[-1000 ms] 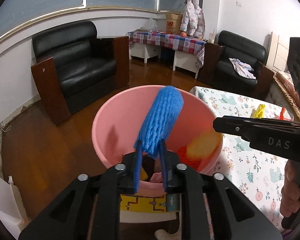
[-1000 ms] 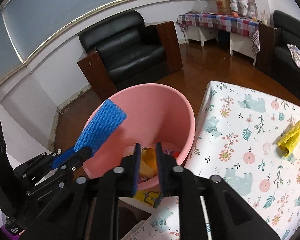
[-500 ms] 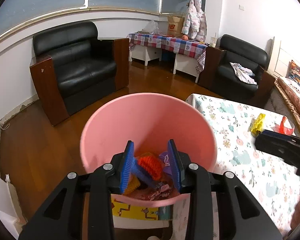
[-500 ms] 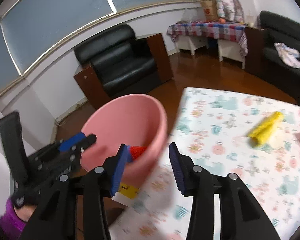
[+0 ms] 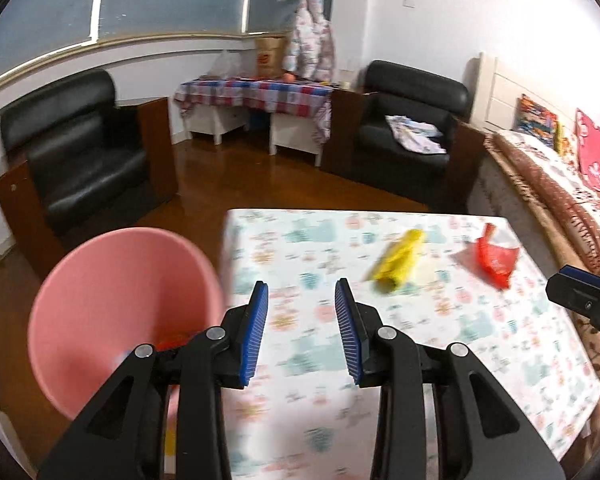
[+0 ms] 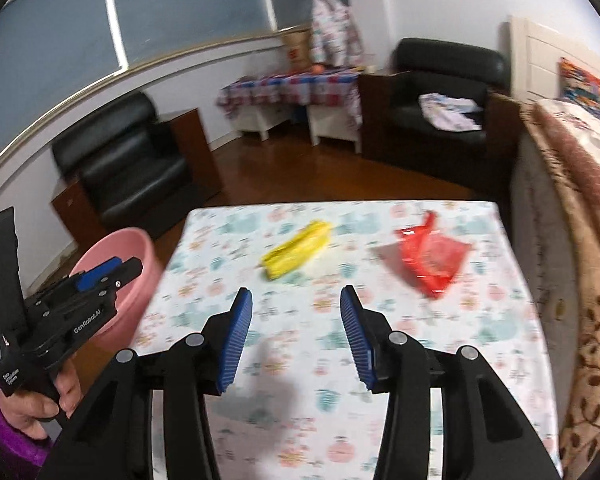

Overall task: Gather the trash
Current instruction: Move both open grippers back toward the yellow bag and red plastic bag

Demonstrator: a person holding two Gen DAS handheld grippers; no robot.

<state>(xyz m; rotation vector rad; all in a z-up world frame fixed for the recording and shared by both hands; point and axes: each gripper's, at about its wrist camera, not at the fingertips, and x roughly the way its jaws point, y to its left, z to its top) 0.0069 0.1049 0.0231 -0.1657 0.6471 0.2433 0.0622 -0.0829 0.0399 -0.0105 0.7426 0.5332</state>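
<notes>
A pink bin (image 5: pixel 112 304) stands off the table's left edge, with trash in its bottom; it also shows in the right wrist view (image 6: pixel 112 256). A yellow wrapper (image 5: pixel 400 260) (image 6: pixel 298 250) and a red plastic bag (image 5: pixel 496 258) (image 6: pixel 432 262) lie on the floral tablecloth (image 5: pixel 440 360) (image 6: pixel 300 400). My left gripper (image 5: pixel 302 320) is open and empty, over the table's left part next to the bin. My right gripper (image 6: pixel 296 324) is open and empty, above the table, short of the yellow wrapper and red bag.
Black armchairs (image 5: pixel 84 156) (image 5: pixel 408 120) stand on the wood floor. A checked-cloth side table (image 5: pixel 256 96) is at the back wall. A patterned bed or sofa cover (image 6: pixel 580 240) borders the table's right side.
My left gripper let the blue foam net drop into the bin and opened, then swung right over the table. My right gripper opened and moved right toward the yellow and red trash.
</notes>
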